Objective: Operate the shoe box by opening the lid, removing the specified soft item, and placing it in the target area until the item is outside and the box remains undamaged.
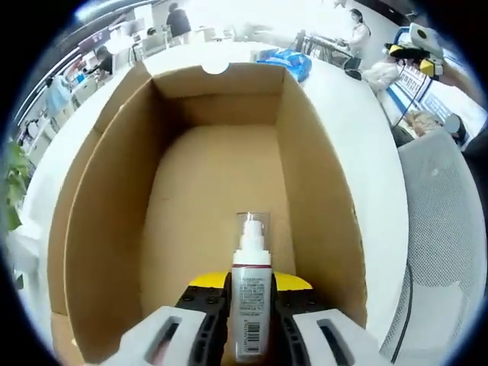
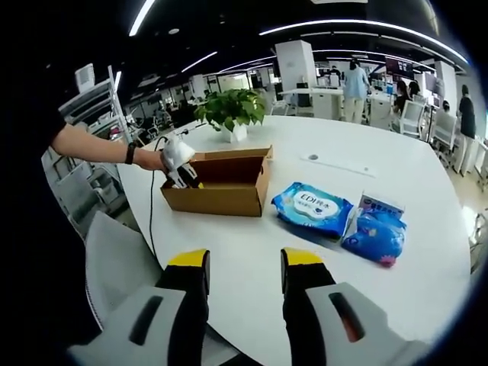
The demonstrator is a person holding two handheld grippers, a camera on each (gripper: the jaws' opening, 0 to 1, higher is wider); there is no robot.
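An open brown cardboard shoe box [image 1: 107, 191] lies under my left gripper [image 1: 250, 288], and its inside looks bare. The left jaws are shut on a small white spray bottle [image 1: 252, 320] with a clear cap and a barcode label, held upright over the near end of the box. In the right gripper view the same box [image 2: 221, 194] sits on the white table, and a person's hand holds the left gripper [image 2: 179, 164] at its left end. My right gripper [image 2: 245, 263] hangs open over the table's near edge, well short of the box, with nothing between its jaws.
A blue-and-white wipes pack [image 2: 313, 207] and a darker blue pack [image 2: 375, 232] lie right of the box. A potted plant [image 2: 231, 109] stands behind it. The white round table [image 2: 396, 175] has bare room at the right. A mesh chair [image 1: 446, 252] stands beside the table.
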